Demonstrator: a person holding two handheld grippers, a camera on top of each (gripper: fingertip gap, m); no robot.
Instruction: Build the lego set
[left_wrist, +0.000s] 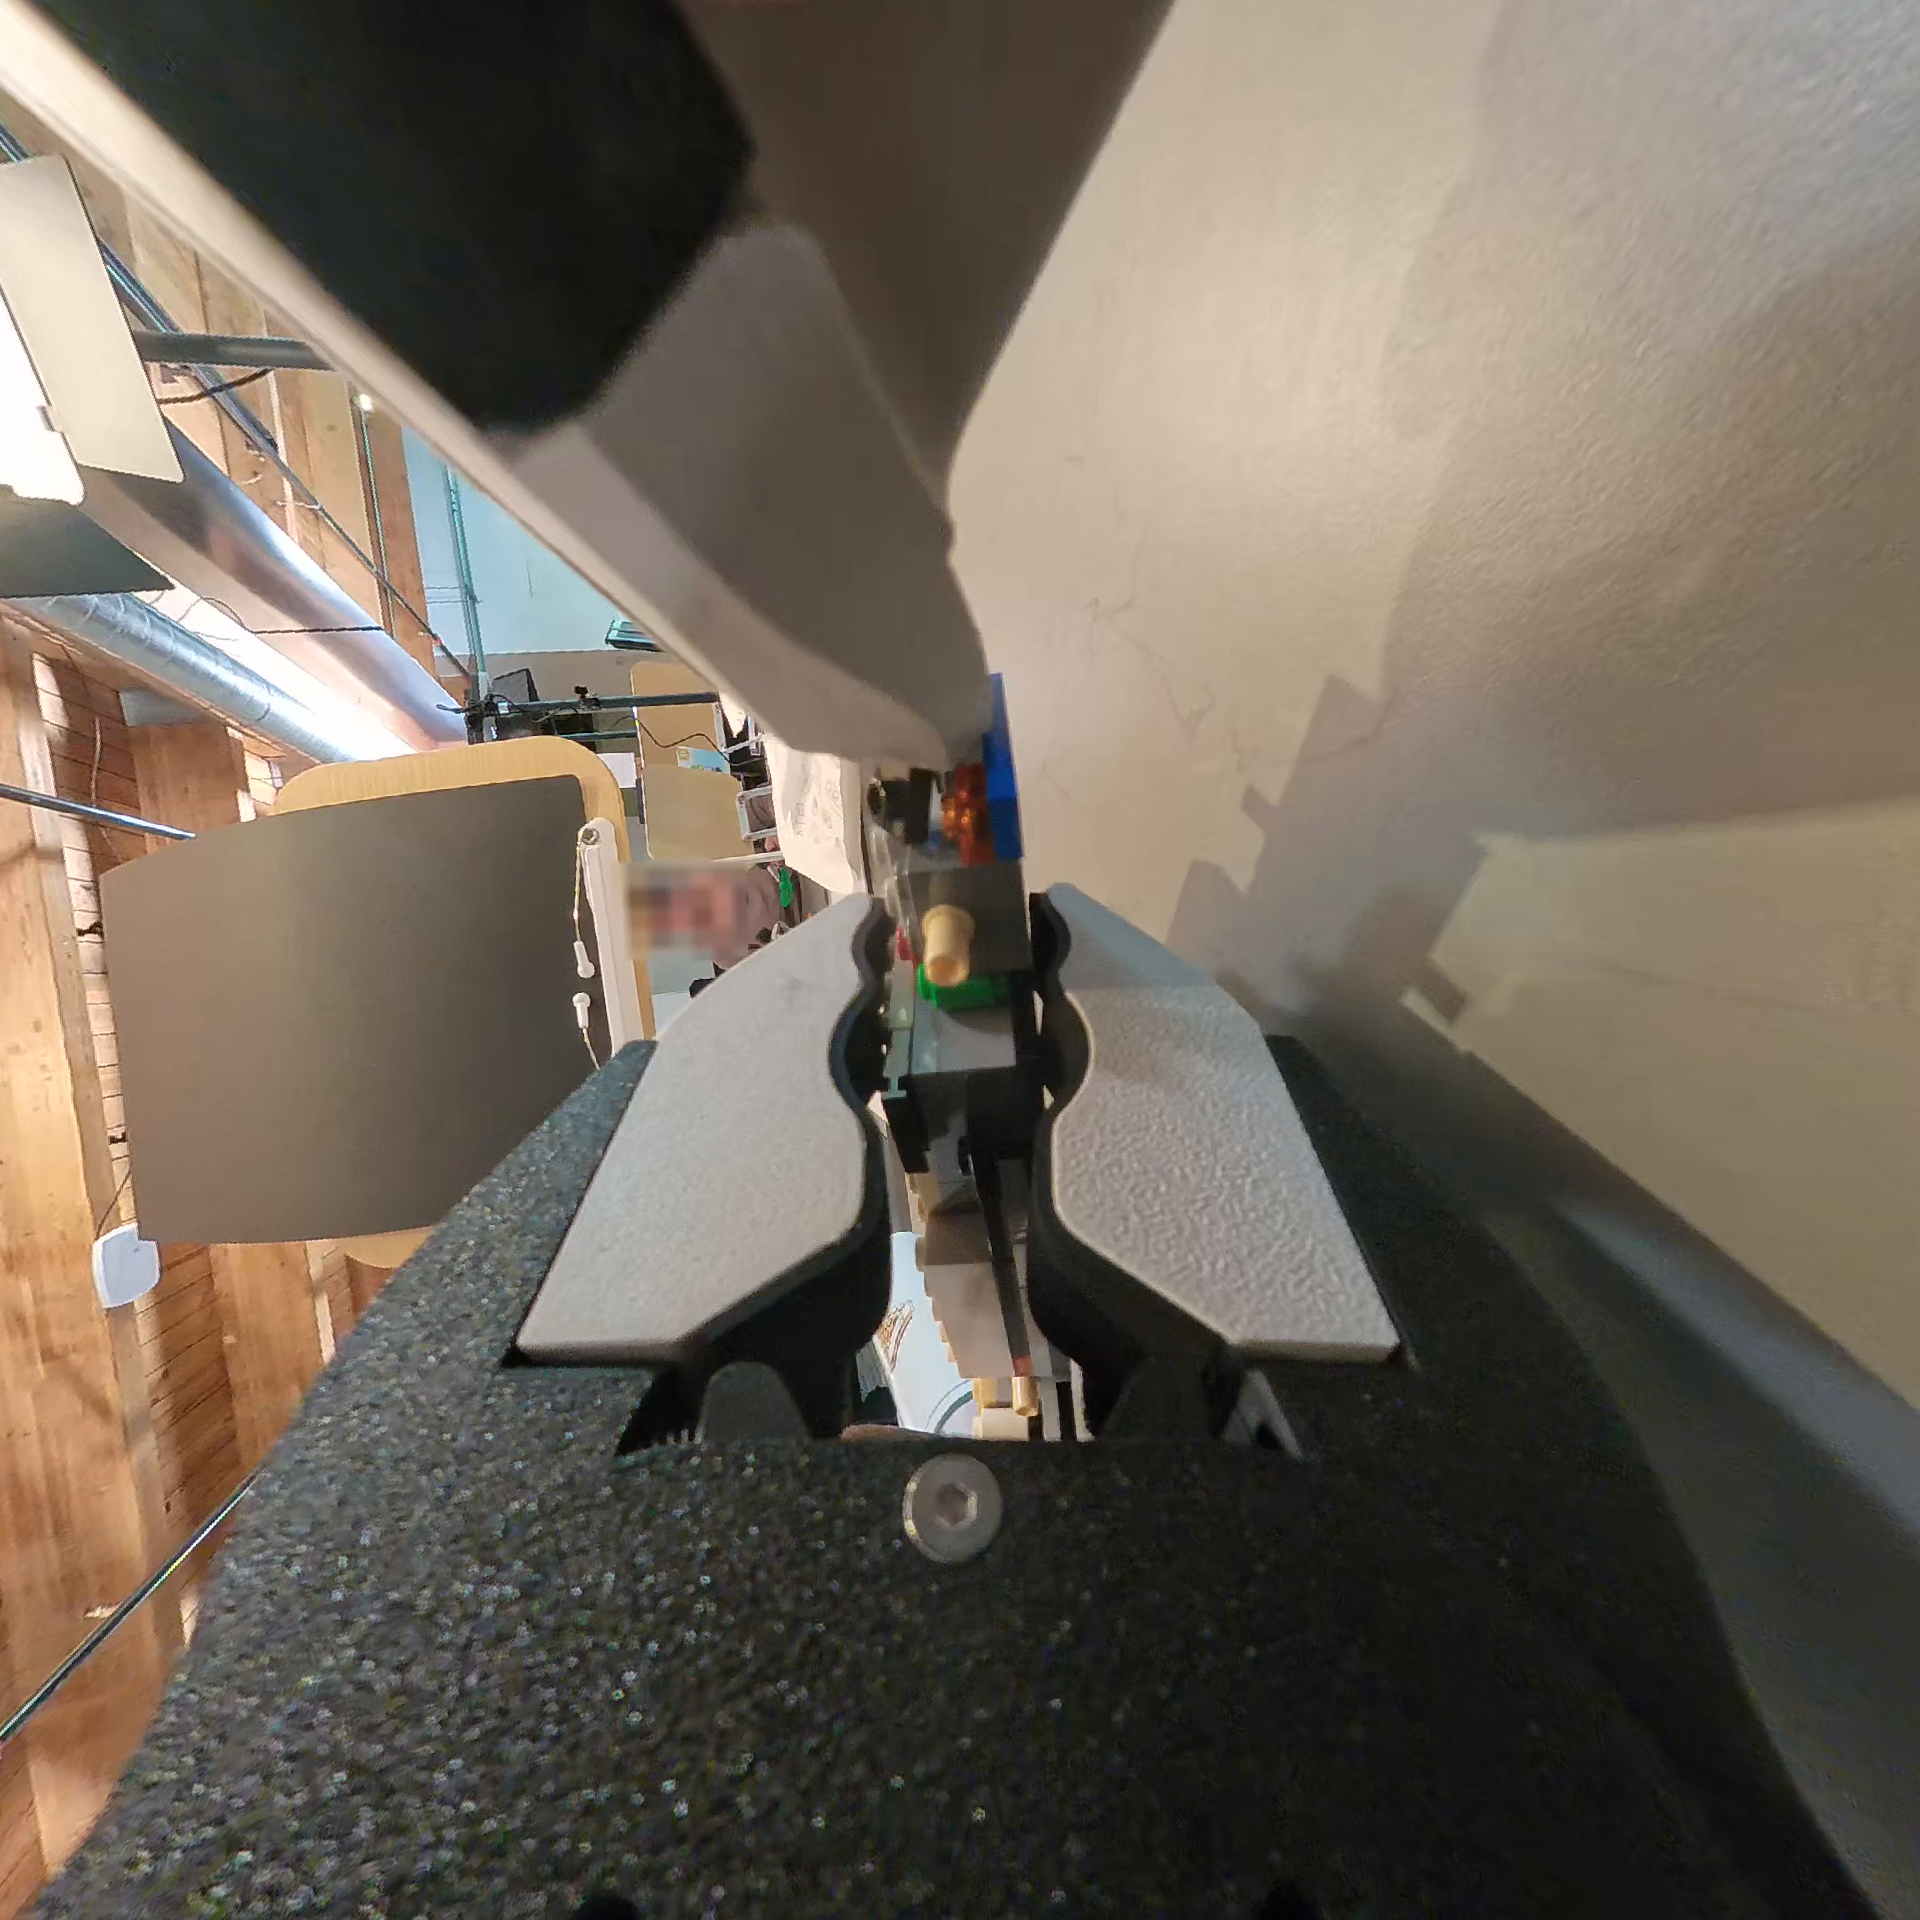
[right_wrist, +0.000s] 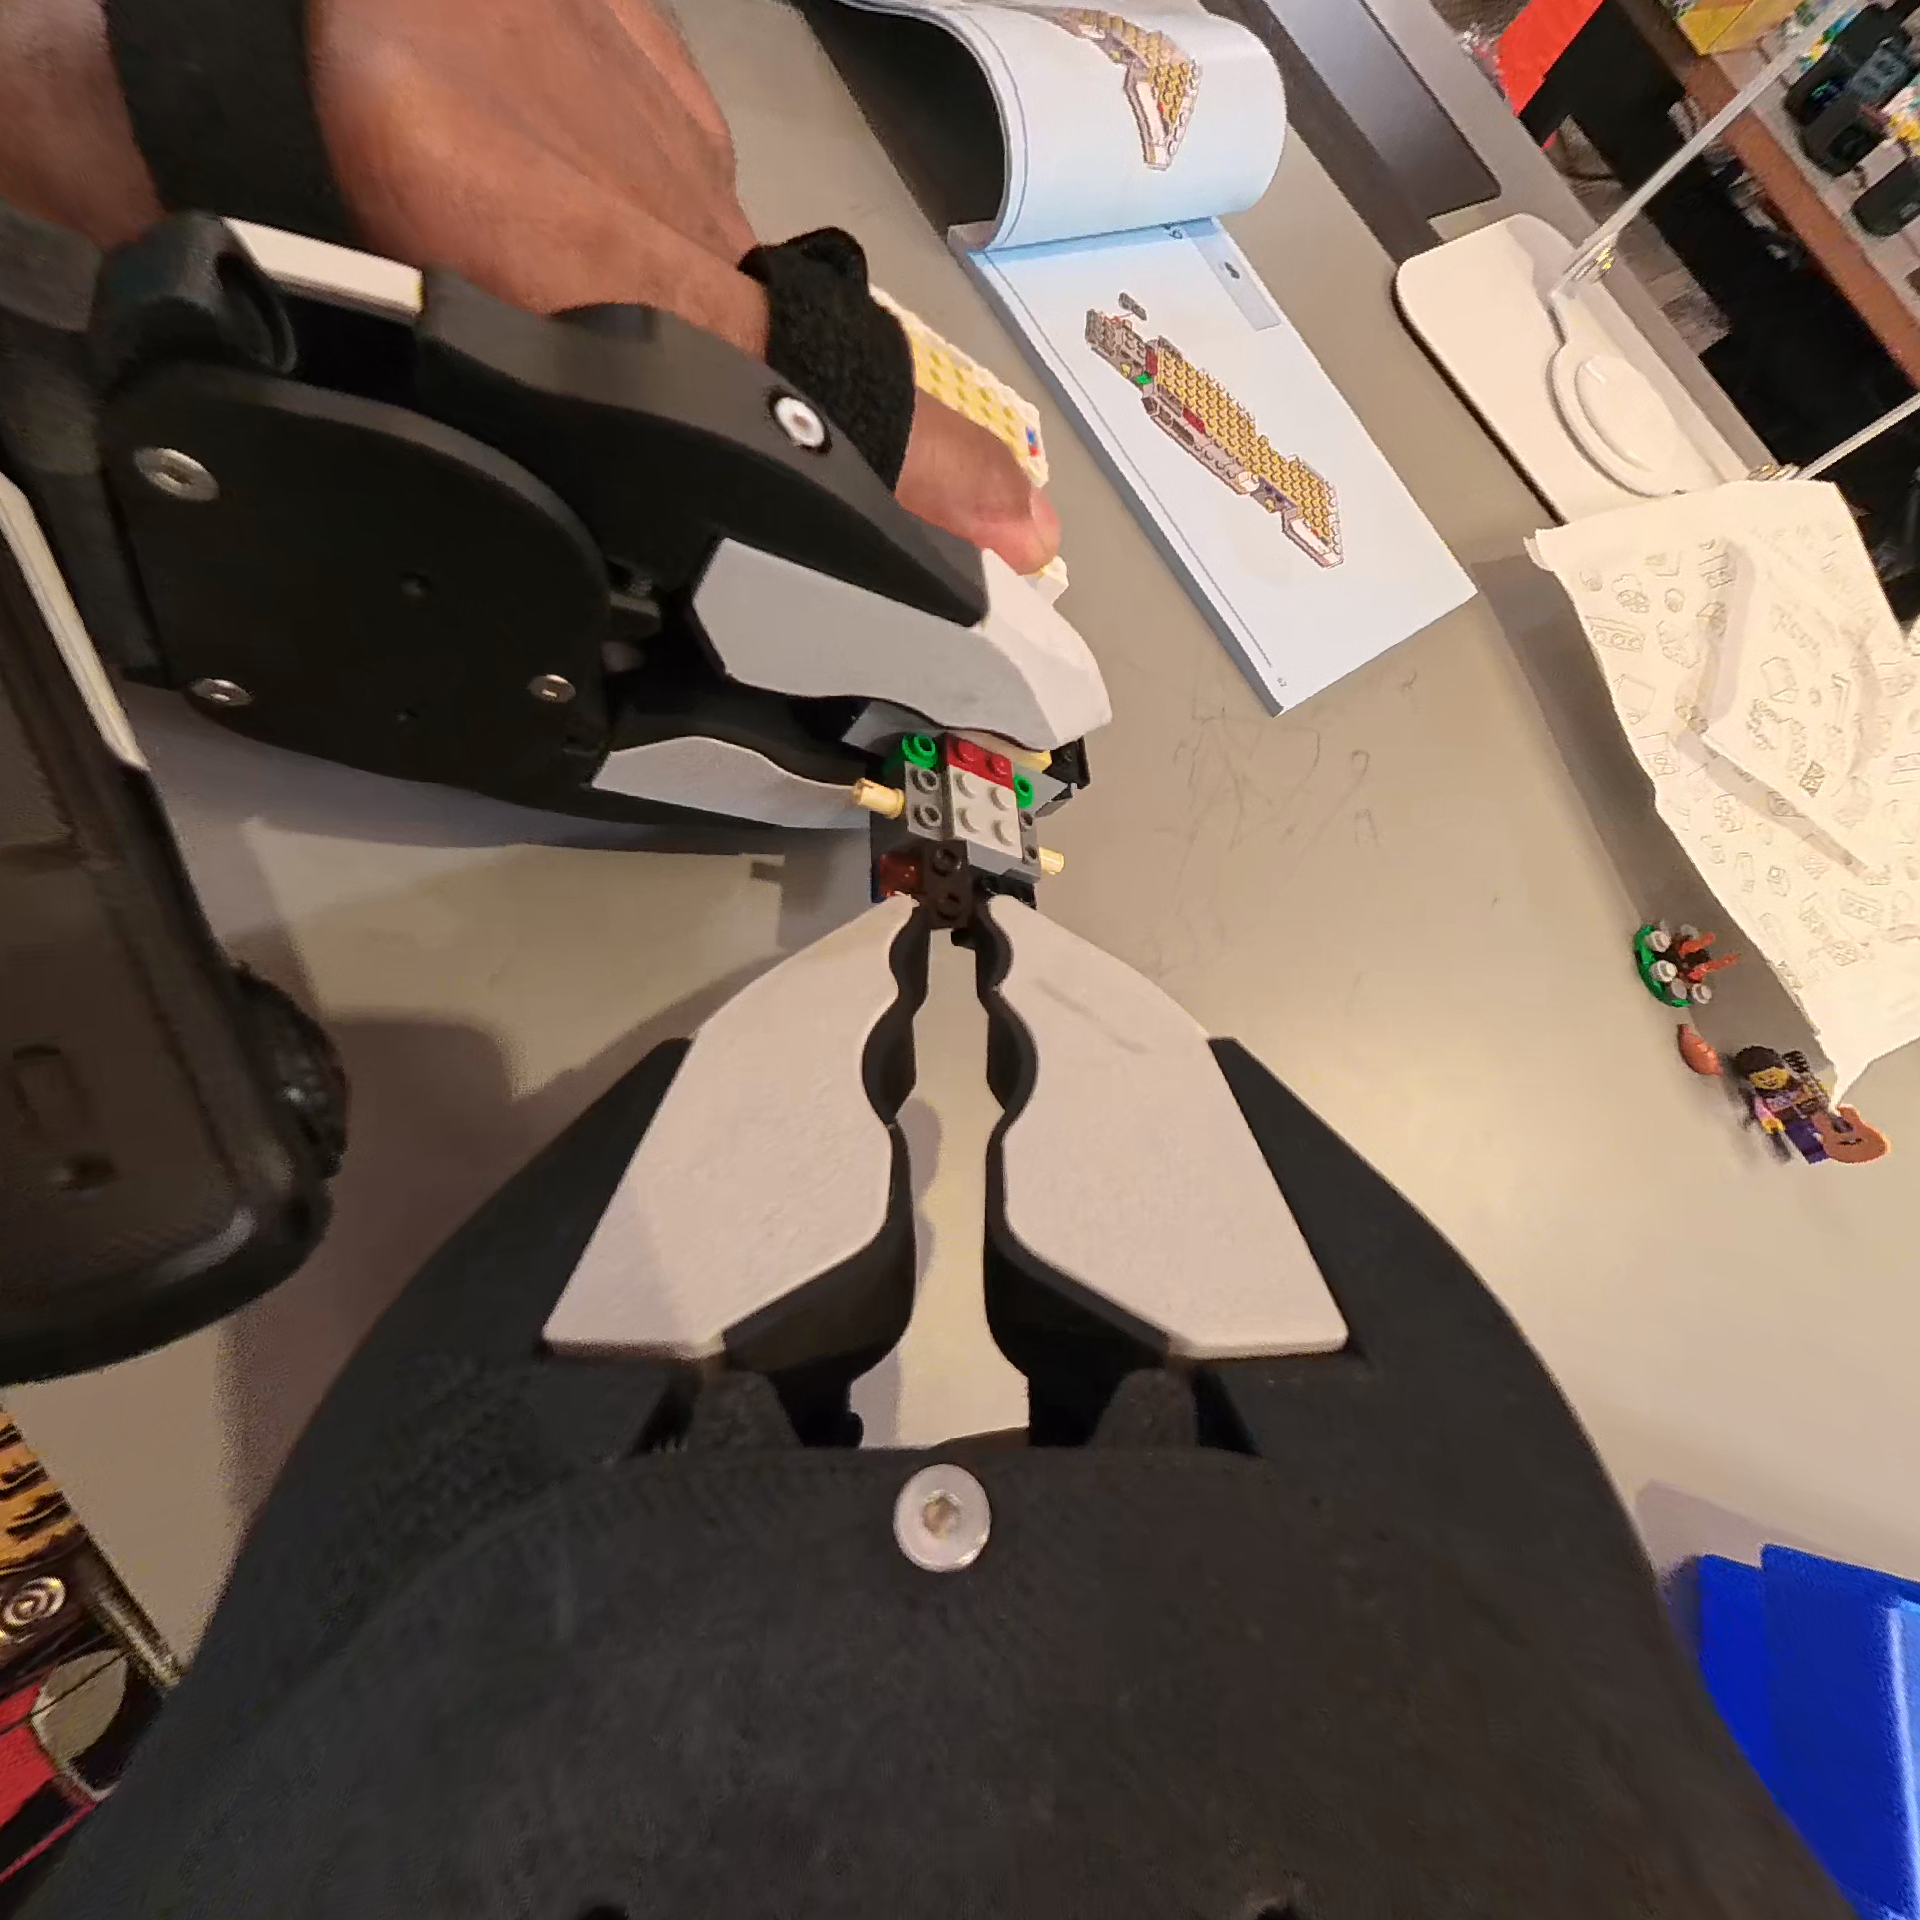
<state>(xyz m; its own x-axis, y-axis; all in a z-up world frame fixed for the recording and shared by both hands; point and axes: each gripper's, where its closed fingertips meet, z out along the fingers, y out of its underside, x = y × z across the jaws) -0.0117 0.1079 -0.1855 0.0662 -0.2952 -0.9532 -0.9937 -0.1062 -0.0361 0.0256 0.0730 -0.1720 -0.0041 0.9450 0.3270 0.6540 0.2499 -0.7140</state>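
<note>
The right gripper (right_wrist: 948, 920) is squeezing its two grey fingers almost together on a small black brick piece (right_wrist: 945, 883). That piece is sticking out of the near end of a little toy brick model (right_wrist: 961, 810). The model is made of grey, red, green and black bricks with tan pegs on its sides. It is being held up above the grey table (right_wrist: 1351, 1039).

At 10 o'clock from the model, the left gripper (left_wrist: 961, 935) is holding the other end of the same model. Its fingers are pressing on the model's two sides, with a middle-sized gap between them. A person's hand (right_wrist: 540, 156) with a black strap is working that gripper.

Farther away on the table, at 3 o'clock, a tiny toy figure with a guitar (right_wrist: 1803, 1107) is lying by a small green round piece (right_wrist: 1673, 966). A crumpled white paper bag (right_wrist: 1766, 727) is sitting just behind them. At 1 o'clock, an open building booklet (right_wrist: 1216, 447) is lying flat, showing a picture of a long tan model.
</note>
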